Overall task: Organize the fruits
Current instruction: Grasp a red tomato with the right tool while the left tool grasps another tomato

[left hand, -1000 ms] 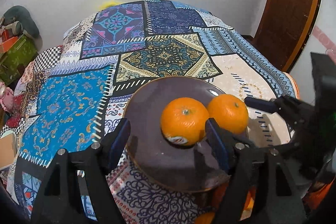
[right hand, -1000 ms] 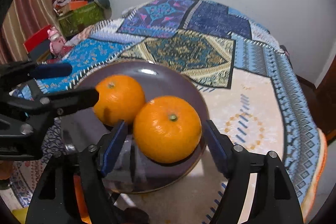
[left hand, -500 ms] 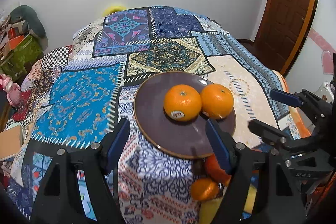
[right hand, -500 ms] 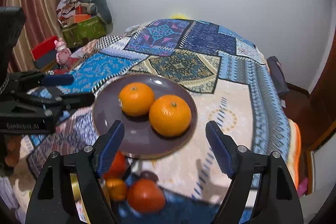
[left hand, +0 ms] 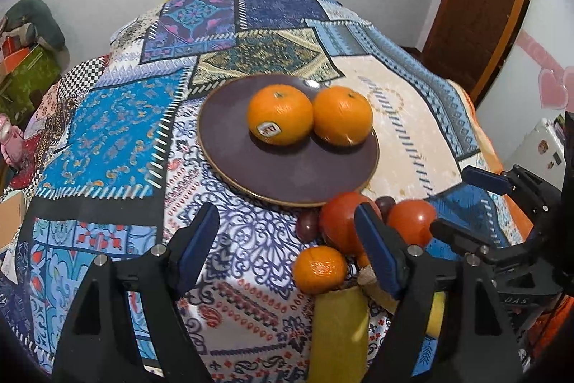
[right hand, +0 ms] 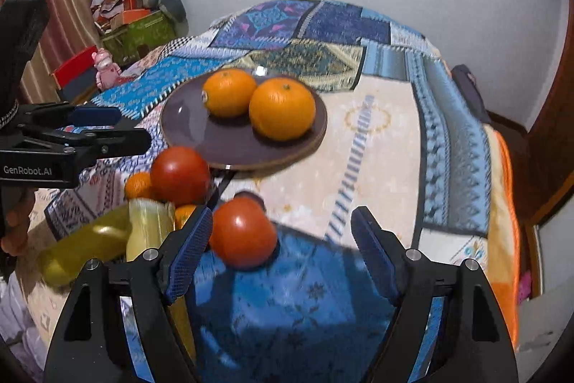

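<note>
Looking down, I see two oranges (left hand: 308,115) already on the plate (left hand: 229,149) mid-bed. Both tomatoes (right hand: 211,203), a small orange (left hand: 319,270) and bananas (right hand: 107,239) wait near the bed's front edge. My left tool (left hand: 287,246) and right tool (right hand: 281,250) are both spread, holding nothing.

The bed cover (left hand: 107,139) is bare and flat at 9 o'clock of the plate (left hand: 251,174), and at 12 o'clock too, so a claw could pass there. Two big oranges (left hand: 280,113) fill the far half of the plate. At 5 o'clock of the plate, tomatoes (left hand: 337,221), a small orange (left hand: 319,270) and bananas (left hand: 337,329) crowd close together and block the way.
</note>
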